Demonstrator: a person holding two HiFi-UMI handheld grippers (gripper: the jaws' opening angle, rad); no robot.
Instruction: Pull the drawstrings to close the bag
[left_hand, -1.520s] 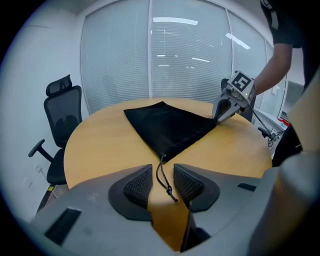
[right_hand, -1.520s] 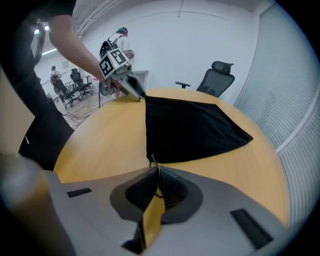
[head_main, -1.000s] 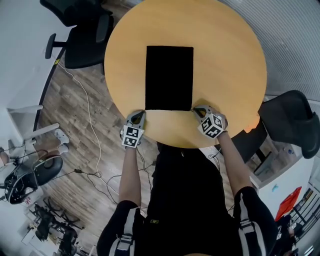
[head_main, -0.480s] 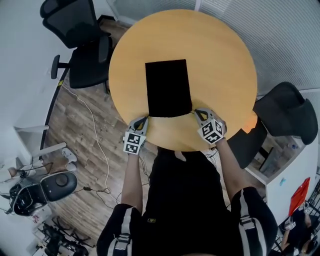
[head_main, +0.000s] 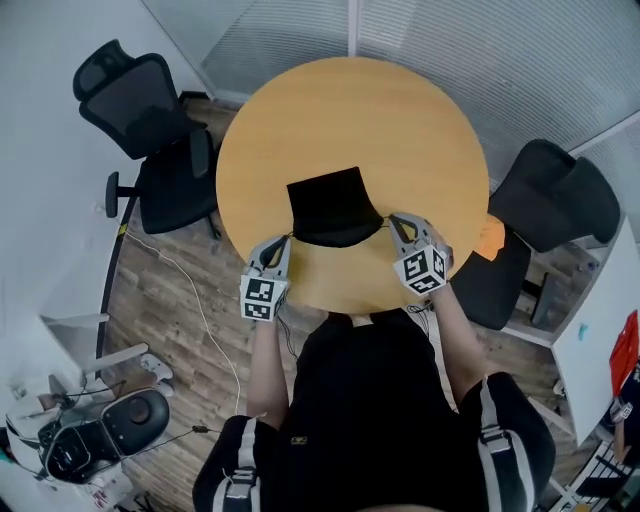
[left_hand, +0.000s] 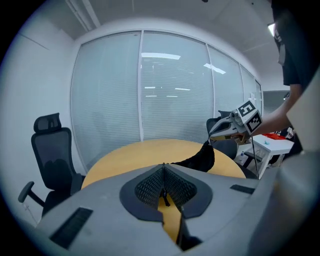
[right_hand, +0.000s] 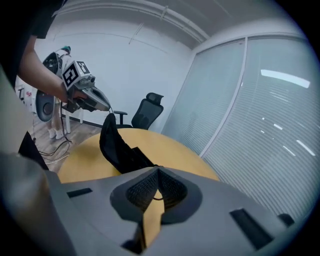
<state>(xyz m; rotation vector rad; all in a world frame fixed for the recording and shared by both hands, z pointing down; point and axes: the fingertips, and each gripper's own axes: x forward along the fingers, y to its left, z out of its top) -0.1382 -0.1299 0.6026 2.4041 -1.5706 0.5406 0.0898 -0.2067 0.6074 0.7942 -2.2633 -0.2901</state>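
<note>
The black bag (head_main: 335, 205) sags like light, limp cloth, its near edge hung between the tools, its far end on the counter (head_main: 400, 120). The left tool (head_main: 281, 243) and right tool (head_main: 398, 221) are each pinched together on a drawstring (left_hand: 164, 198) (thin cord, could slip, I'd say), so the cords by the mouth look the place to hold

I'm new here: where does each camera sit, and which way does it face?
Head view: on the person's head, facing steeply down at the table and bag; arms, torso, left gripper, right gripper show.
Left gripper view: on the left gripper, facing along its jaws, shut on a drawstring, toward the blinds; right forearm shows.
Right gripper view: on the right gripper, facing along its shut jaws toward a wall; left forearm shows.
Both gripper views share the bag, hanging from the opposite gripper.
</note>
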